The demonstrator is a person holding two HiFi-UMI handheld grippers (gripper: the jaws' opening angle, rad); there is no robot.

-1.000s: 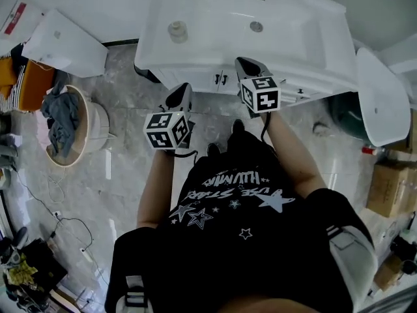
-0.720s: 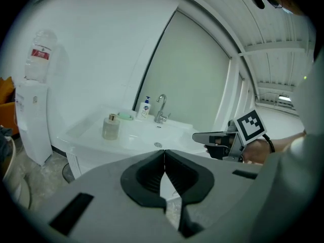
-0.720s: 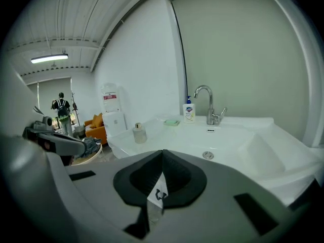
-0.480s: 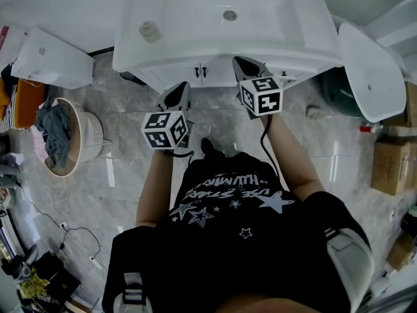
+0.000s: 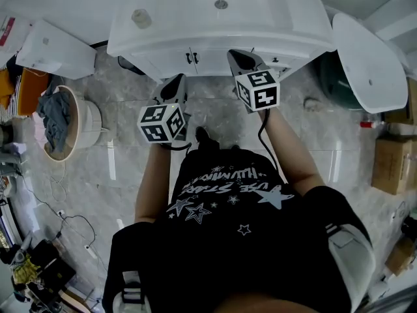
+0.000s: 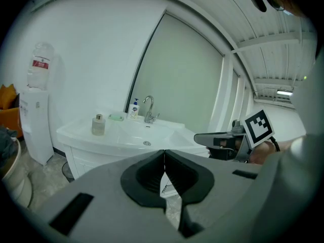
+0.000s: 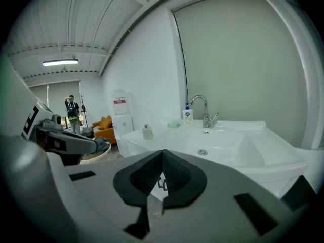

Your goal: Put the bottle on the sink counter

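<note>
Left tongs (image 6: 164, 155), right tongs (image 7: 162, 155) closed, two bottles (image 6: 98, 125) (image 6: 134, 109)

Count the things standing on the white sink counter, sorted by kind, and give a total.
Bottles: 2, a small capped bottle and a pump bottle
Green soap dish: 1
Tap: 1
Total: 4

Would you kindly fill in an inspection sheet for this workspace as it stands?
Surface: white sink counter with a basin.
Job's things: small bottle upright on the counter, left of the basin.
Clutter: soap dispenser and green dish beside the tap.
Grippers: left gripper and right gripper both shut, holding nothing.
Cables: cable along the right arm; cords on the floor.
Surroundings: laundry basket, water dispenser, cardboard box.
</note>
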